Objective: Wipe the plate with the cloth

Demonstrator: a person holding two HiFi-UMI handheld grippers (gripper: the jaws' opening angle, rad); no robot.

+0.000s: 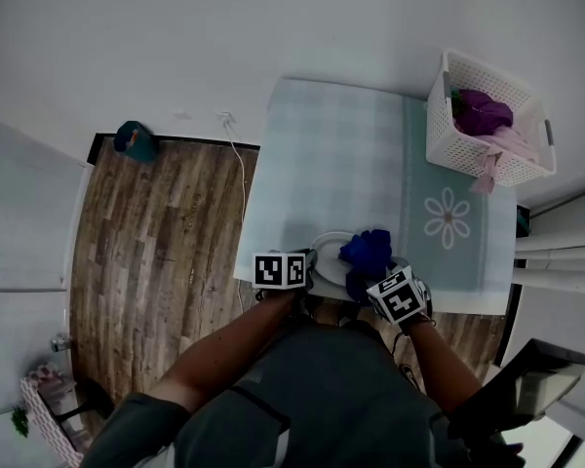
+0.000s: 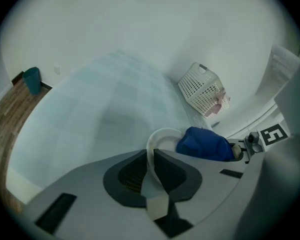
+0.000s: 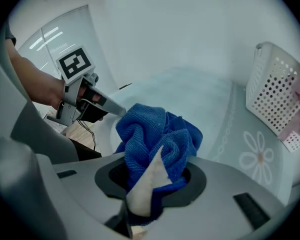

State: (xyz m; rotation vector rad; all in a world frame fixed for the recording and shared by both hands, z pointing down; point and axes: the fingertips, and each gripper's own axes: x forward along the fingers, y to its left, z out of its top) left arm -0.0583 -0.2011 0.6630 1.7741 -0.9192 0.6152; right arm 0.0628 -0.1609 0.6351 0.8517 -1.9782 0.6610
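We've got the left tool (image 2: 151,170) clamped on the white plate (image 2: 162,138) at its rim, the blue cloth (image 2: 204,144) bunched on its far side, and a white basket (image 2: 200,89) farther back on the tabletop (image 2: 90,114).

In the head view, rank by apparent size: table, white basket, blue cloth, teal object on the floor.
1. table
2. white basket
3. blue cloth and teal object: nearly alike, and the cloth is partly hidden, so unranked.

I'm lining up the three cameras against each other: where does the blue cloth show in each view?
Head view: blue cloth lower centre, over the plate.
Left gripper view: cloth right of centre, beside the plate's rim.
Right gripper view: cloth centre, clamped in the right gripper.
Shared landmark: the white basket, toward the right in all three.
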